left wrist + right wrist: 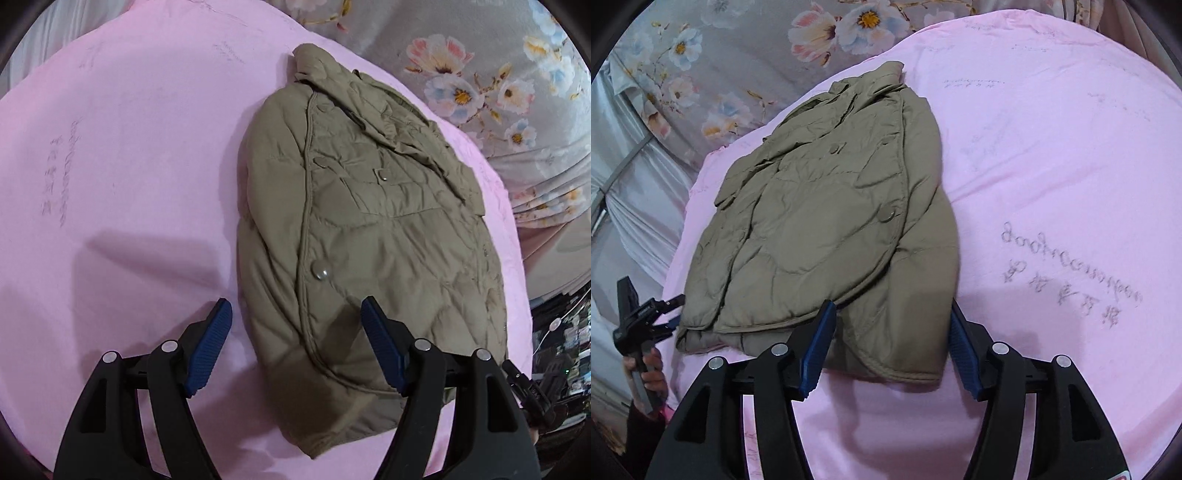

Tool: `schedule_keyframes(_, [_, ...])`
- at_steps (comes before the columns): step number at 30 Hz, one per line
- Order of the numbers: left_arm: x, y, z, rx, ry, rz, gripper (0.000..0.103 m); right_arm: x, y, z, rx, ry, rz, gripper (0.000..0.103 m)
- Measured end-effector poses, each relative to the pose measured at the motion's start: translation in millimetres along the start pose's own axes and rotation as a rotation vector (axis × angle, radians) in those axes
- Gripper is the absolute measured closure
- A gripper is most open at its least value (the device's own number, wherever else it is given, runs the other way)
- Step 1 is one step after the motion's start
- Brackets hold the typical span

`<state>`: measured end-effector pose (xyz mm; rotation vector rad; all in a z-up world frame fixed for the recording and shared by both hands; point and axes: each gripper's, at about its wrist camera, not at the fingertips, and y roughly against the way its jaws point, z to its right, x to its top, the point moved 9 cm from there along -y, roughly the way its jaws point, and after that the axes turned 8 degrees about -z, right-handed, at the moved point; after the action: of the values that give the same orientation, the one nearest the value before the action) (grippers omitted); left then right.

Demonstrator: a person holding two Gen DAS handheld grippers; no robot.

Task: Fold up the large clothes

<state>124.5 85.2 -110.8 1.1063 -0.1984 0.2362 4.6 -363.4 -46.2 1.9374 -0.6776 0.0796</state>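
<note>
A folded olive quilted jacket (373, 229) lies on the pink sheet (129, 166) (faint writing on it). The left gripper (295, 339) stands open and empty, the jacket's hem at one o'clock. The right gripper (892, 347) gapes empty over the hem at twelve o'clock.
</note>
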Motion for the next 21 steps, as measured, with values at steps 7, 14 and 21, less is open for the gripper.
schedule_keyframes(7, [-14, -2, 25, -0.098, 0.021, 0.007, 0.048, 1, -6, -6, 0.019, -0.050, 0.055, 0.056])
schedule_keyframes(14, [-9, 31, 34, -0.096, -0.025, 0.098, 0.094, 0, 17, -12, 0.078, -0.046, 0.137, 0.094])
schedule_keyframes(21, [-24, 108, 60, -0.127, -0.140, 0.197, 0.096, -9, 91, -49, 0.160, 0.110, 0.282, 0.096])
